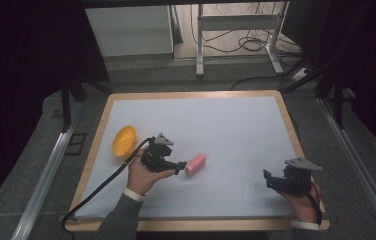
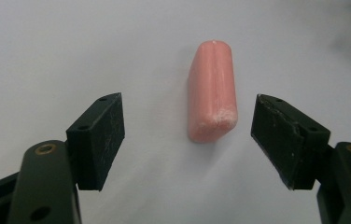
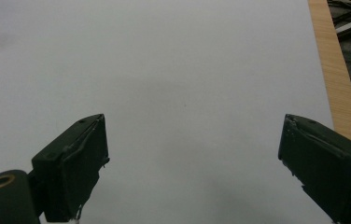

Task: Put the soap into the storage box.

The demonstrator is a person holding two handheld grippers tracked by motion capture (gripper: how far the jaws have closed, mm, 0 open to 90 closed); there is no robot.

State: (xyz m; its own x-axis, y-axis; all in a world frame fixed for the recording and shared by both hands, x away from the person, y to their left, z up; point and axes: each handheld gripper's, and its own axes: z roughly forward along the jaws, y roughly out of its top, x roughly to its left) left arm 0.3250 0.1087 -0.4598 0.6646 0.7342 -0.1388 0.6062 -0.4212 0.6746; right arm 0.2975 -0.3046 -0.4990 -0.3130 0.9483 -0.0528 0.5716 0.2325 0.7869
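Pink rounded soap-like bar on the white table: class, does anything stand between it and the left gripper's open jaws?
Nothing visible does. The pink rounded bar lies alone on the white table surface, just ahead of the open left gripper.

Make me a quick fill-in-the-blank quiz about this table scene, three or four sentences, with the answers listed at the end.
1. The left tool is aimed at a block coloured ____.
2. The jaws of the left tool stand ____, apart from the block.
3. In the high view, the bowl near the table's left edge is coloured ____.
4. The right tool holds ____ between its jaws.

Missing words: pink; open; yellow; nothing
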